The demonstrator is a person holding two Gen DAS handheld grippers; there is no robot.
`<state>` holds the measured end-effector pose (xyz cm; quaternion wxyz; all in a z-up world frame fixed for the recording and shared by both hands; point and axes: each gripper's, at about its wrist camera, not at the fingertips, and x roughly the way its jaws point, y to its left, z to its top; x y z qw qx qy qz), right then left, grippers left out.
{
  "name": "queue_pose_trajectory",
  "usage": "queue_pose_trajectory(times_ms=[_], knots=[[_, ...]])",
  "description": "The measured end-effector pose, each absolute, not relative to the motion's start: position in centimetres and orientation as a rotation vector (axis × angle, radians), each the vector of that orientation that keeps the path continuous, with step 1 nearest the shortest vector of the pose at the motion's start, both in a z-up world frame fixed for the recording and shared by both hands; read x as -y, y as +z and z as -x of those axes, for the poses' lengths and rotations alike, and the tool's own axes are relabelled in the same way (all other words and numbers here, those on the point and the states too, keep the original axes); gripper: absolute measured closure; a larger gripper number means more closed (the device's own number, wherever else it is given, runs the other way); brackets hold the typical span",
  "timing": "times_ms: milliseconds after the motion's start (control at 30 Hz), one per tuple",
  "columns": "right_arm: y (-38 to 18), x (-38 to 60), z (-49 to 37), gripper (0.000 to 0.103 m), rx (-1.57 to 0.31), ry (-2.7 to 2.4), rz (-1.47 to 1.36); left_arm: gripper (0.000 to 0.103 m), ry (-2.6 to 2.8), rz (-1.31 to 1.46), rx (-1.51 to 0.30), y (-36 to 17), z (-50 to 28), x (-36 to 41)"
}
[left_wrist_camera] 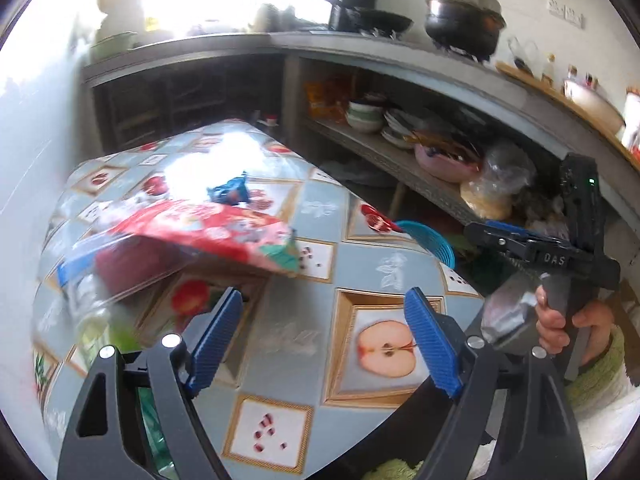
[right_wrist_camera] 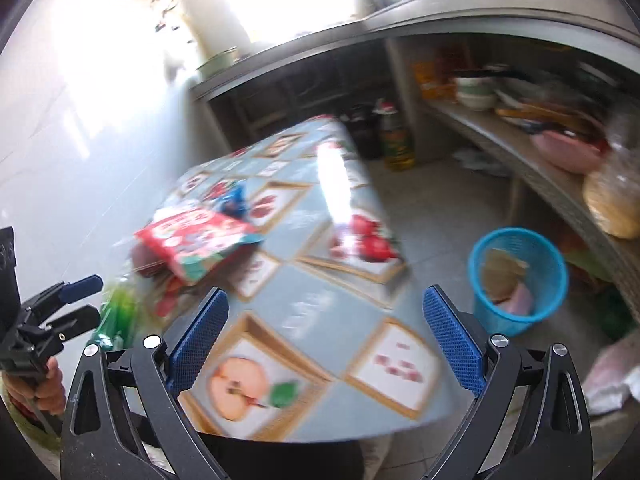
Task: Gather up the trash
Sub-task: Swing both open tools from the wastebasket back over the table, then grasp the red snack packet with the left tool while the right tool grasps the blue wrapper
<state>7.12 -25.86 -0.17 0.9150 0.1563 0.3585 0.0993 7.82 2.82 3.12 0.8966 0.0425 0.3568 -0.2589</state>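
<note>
Surface (right_wrist_camera: 332, 296): covered with a fruit-print cloth; taken as the landmark for every entry below.

Blue waste basket (right_wrist_camera: 520, 276): stood on the floor just off the surface's right edge, some scraps already seen inside; judged to be the destination for collected trash.

Red snack bag (right_wrist_camera: 196, 240): lain crumpled at the surface's far left, propped partly over a clear plastic piece (left_wrist_camera: 80, 280), not yet picked up.

Blue wrapper (right_wrist_camera: 234, 198): left just behind the red bag, toward the surface's far side.

Left tongs (left_wrist_camera: 324, 336): held over the surface's near edge, pads wide apart, nothing between them.

Right tongs (right_wrist_camera: 326, 344): held likewise over the near edge, spread wide and empty, presumably readied for a grasp.
</note>
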Motion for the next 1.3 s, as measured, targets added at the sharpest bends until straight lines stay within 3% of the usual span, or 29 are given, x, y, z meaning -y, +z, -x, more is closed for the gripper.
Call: queue_pose_trajectory(times_ms=[433,800,1067,1300], knots=[[-0.8,19.5,-9.7,0.009,-0.793,0.318,-0.296,0.023,-0.427,0.333,-0.777,1.3,-13.1,-7.6],[-1.8,19.6,-9.9,0.009,-0.825,0.306,-0.320,0.047,-0.190,0.610,-0.893,-4.2,-19.4,-7.2],[-0.5,19.9,-11.3,0.011,-0.803,0.363,-0.313,0.083,-0.193,0.656,-0.899,-5.1,-20.6,-7.2],[0.4,19.0,-20.4,0.011,-0.829,0.551,-0.439,0.092,-0.211,0.656,-0.896,-5.0,-20.4,-7.1]])
